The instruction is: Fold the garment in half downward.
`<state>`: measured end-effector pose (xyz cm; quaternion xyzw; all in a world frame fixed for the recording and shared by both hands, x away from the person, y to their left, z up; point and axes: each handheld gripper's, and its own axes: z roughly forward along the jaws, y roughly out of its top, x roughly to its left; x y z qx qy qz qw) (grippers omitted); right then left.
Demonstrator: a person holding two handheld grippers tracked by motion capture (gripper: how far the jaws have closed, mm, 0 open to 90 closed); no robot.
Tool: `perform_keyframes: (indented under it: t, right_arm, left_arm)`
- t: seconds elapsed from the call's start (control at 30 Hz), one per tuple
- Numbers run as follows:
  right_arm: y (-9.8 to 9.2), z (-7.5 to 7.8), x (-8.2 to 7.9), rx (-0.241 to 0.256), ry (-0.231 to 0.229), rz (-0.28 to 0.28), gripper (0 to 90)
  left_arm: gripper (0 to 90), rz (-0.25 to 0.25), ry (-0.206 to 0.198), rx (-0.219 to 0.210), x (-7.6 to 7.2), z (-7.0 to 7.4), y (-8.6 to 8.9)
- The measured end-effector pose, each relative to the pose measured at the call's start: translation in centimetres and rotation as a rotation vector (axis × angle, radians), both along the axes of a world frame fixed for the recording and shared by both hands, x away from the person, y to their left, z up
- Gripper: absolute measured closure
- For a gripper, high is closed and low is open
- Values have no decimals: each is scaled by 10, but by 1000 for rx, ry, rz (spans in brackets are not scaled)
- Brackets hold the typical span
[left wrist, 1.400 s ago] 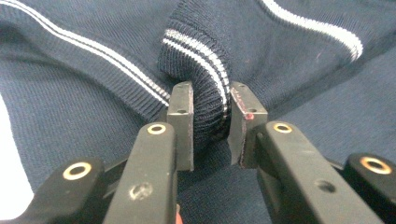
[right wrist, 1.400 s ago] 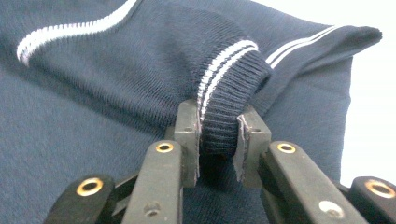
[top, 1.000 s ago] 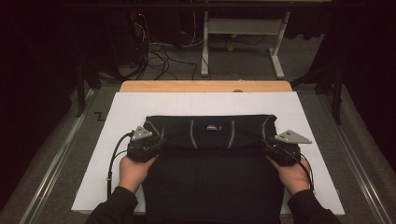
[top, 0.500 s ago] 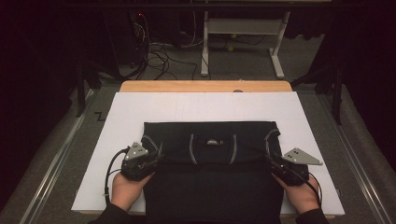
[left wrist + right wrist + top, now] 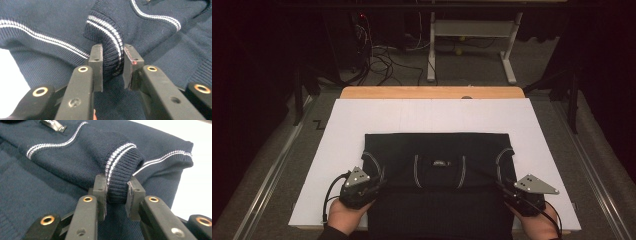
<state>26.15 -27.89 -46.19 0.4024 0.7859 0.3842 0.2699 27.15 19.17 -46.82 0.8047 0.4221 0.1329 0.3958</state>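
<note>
Left gripper (image 5: 111,67) jaws clamped on ribbed, white-striped cuff (image 5: 110,50) of navy knit sweater (image 5: 437,185); right gripper (image 5: 117,195) likewise. Sweater on white table sheet (image 5: 347,125), top folded toward person; fold seemingly midway, flattening left.

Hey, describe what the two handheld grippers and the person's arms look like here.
Both the left gripper and the right gripper are black, each topped by a grey three-cornered plate. Their black jaws end in flat square pads, with brass-ringed holes along the links. A black cable loops from the left one. Dark sleeve at the wrist.
</note>
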Motion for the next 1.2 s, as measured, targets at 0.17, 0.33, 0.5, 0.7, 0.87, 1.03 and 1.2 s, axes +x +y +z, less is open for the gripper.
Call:
perform_keyframes:
  t: [0.17,0.33,0.5,0.7,0.87,1.03,1.2]
  right_arm:
    - [-1,-9,3,-12,64,1,633]
    - [-2,-9,4,13,66,-15,470]
    - [-7,-5,5,64,41,-43,325]
    - [-2,1,12,102,17,-49,285]
    - [6,6,26,122,19,-65,272]
    - [15,7,37,99,20,-64,239]
    - [26,8,47,99,23,-56,222]
  left_arm:
    - [591,0,34,27,4,-9,-1]
    - [421,19,33,5,6,-5,-1]
    - [318,40,8,-29,10,4,0]
    - [297,75,9,-36,30,8,-2]
    - [275,85,14,-42,41,5,-7]
    - [274,82,-3,-68,45,11,-6]
    - [252,83,-13,-115,52,15,-7]
